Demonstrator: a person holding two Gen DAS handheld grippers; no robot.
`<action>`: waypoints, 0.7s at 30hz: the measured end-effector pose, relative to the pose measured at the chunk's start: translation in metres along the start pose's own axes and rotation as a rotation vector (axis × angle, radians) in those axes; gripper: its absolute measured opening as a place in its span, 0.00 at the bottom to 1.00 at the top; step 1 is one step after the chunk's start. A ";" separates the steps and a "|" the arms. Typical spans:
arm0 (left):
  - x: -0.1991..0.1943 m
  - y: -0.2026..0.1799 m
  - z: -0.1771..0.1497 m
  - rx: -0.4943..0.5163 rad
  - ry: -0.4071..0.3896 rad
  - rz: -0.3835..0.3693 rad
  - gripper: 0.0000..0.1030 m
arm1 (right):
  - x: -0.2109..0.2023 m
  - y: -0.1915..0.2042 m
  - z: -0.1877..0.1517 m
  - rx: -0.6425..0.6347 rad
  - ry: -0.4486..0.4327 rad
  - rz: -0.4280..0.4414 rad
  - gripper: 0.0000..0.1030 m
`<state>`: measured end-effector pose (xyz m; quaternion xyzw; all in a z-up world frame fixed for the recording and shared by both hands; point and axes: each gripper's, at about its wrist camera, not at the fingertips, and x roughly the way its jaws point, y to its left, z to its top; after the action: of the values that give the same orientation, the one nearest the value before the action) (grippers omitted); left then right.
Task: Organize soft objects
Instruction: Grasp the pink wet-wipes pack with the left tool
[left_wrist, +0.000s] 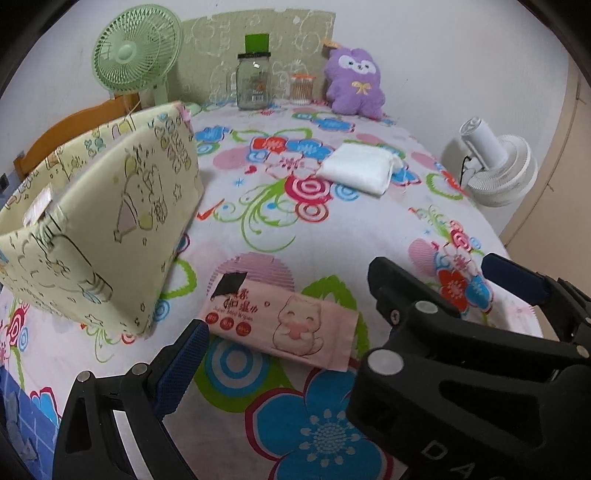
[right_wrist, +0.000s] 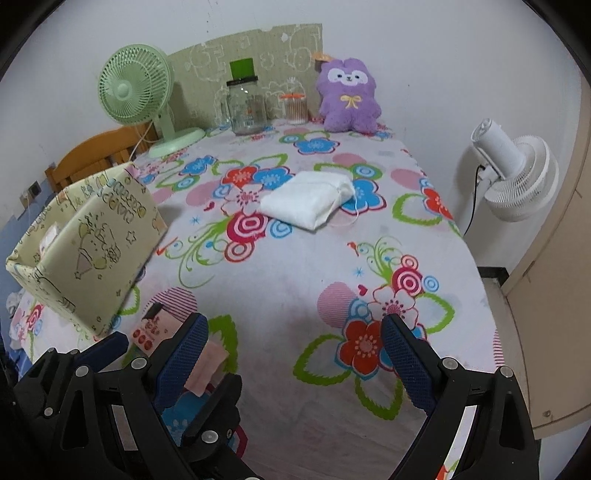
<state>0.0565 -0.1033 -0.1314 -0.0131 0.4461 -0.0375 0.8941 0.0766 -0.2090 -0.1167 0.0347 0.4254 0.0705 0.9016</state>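
Left gripper spread wide, grasping nothing, low over floral cloth, jaws either side of pink wipes pack lying flat. Right gripper likewise parted, empty, just right of it. Yellow fabric box beside pack. White folded cloth mid-table; purple plush at far edge by glass jar.

Soft, even indoor light fell from overhead, casting only faint shadows on the floral bedsheet. Fisheye distortion bowed the edges, with black vignetting at each corner. Focus stayed fairly sharp; slight grain showed.
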 end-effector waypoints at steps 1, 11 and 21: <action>0.003 0.001 -0.001 -0.004 0.015 -0.003 0.96 | 0.002 0.000 -0.001 0.001 0.005 -0.001 0.93; 0.009 -0.002 0.001 0.021 0.012 0.012 0.91 | 0.016 -0.006 0.000 0.019 0.039 0.000 0.93; 0.011 -0.006 0.008 0.076 -0.026 -0.021 0.61 | 0.025 -0.008 0.002 0.027 0.061 -0.003 0.93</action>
<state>0.0687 -0.1104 -0.1348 0.0159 0.4325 -0.0637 0.8992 0.0948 -0.2126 -0.1349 0.0442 0.4536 0.0644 0.8878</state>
